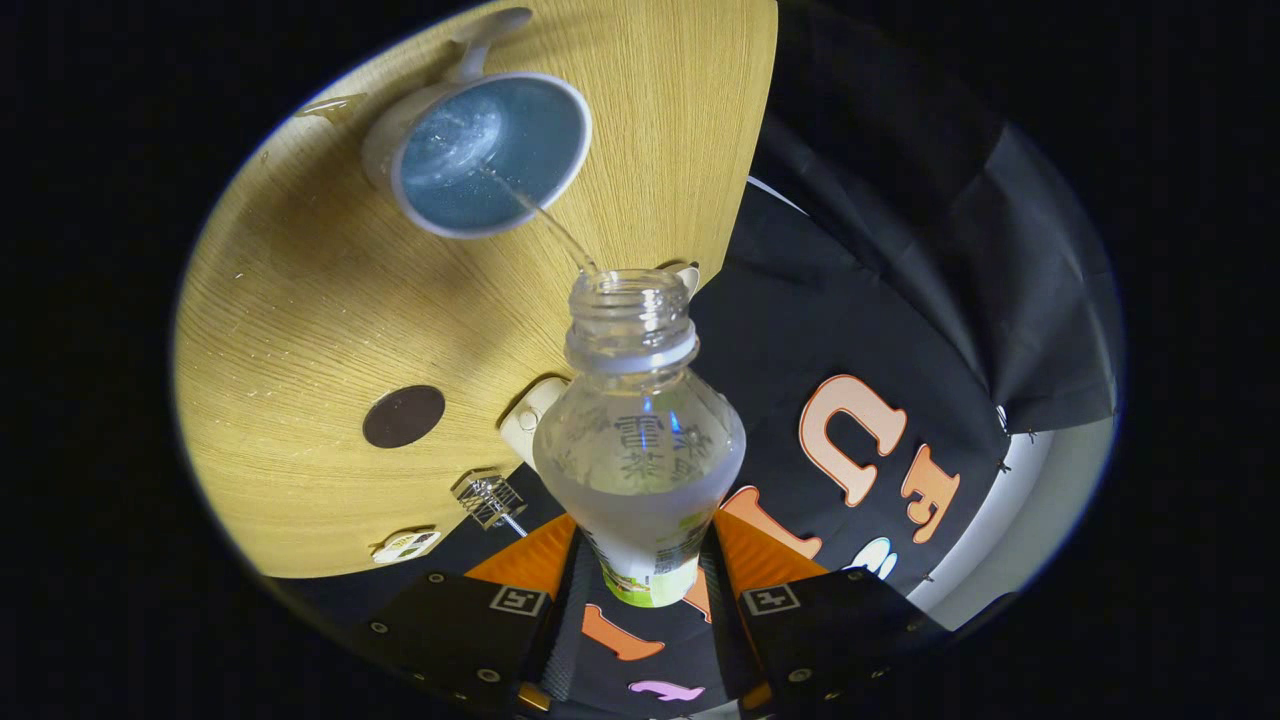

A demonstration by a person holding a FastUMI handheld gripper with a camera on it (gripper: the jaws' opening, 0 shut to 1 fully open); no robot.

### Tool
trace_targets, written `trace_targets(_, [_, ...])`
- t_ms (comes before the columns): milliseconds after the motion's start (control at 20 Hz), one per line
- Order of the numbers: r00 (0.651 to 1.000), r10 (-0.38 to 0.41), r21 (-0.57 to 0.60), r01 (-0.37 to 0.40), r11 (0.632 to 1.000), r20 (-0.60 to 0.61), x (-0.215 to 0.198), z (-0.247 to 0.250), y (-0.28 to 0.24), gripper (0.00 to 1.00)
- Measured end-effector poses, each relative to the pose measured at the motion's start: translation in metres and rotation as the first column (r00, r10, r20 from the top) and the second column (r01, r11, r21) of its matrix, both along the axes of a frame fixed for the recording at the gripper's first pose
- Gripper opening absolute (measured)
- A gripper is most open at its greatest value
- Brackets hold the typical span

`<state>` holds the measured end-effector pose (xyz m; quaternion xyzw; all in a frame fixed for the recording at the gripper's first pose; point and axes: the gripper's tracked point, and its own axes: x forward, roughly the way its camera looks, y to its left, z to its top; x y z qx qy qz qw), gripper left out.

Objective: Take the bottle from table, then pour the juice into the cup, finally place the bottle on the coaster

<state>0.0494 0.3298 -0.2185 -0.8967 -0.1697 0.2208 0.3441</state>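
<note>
Gripper (645,575) clamping bottle (640,440), wooden table (300,330)

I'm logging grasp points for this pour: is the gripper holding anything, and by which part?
Yes: the gripper is shut on the bottle, both fingers pressing its lower body at the label, while liquid streams into the cup.

Your gripper (640,585) shows as two broad, flat-faced blocks, one to each side, tapering inward to the fingers. Each block carries a small square black-and-white marker on its upper inner corner and several round screw heads along its outer face. A ribbed strip runs down the inner edge of each finger.
</note>
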Motion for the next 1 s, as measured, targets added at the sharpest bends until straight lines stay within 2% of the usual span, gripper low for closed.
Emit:
trace_targets(400, [1.000,0.013,0.013,-0.013,1.000,0.006,-0.004,0.000,0.002,0.56])
trace_targets(700, [0.999,-0.030,0.048,0.031,0.998,-0.026,-0.005,-0.005,-0.005,0.56])
trace_targets(1000, [0.987,-0.092,0.148,0.111,0.983,-0.129,-0.009,-0.018,-0.016,0.57])
